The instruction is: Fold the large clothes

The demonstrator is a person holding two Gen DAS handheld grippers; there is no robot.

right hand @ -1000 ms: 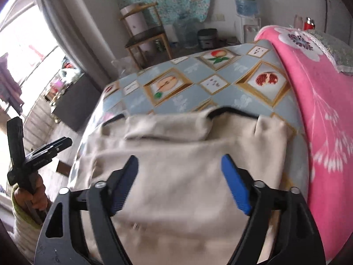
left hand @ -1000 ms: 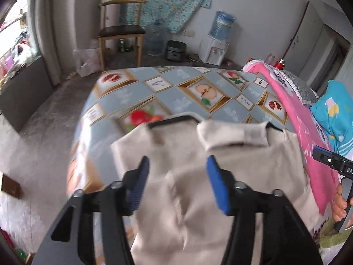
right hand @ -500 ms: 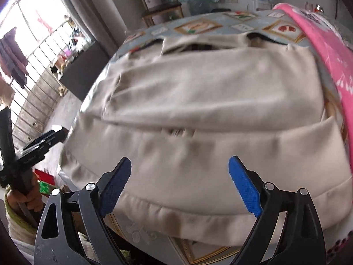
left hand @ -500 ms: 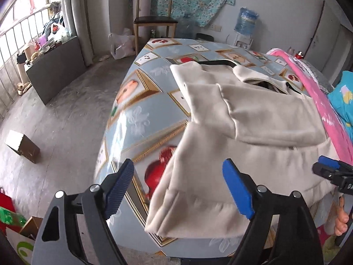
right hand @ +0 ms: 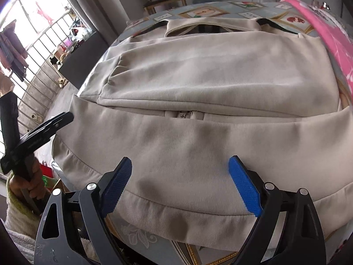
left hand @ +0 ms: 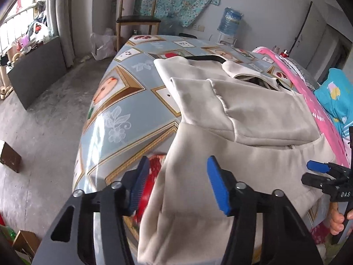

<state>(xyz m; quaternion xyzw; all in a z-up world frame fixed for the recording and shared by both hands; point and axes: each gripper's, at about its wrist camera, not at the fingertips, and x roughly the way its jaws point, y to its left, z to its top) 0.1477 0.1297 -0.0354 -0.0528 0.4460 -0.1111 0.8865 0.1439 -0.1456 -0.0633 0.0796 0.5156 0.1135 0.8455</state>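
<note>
A beige zip jacket lies flat on the patterned table, collar far, hem toward me, sleeves folded across its chest. My left gripper hovers over the jacket's near left hem corner. Its jaws are closing, the cloth edge lies between the blue pads, and they do not press it. In the right wrist view the jacket fills the frame. My right gripper stands open just above the hem, right of the middle, with nothing pinched. Each gripper also shows in the other view, the right gripper and the left gripper.
A pink blanket borders the table's right side. A wooden chair and a water dispenser stand by the far wall. A dark cabinet and a small box are on the floor at left.
Both grippers have drawn back from near the collar to the near hem and come lower. The left jaws widened, then narrowed over the hem corner. The right jaws stayed wide.
</note>
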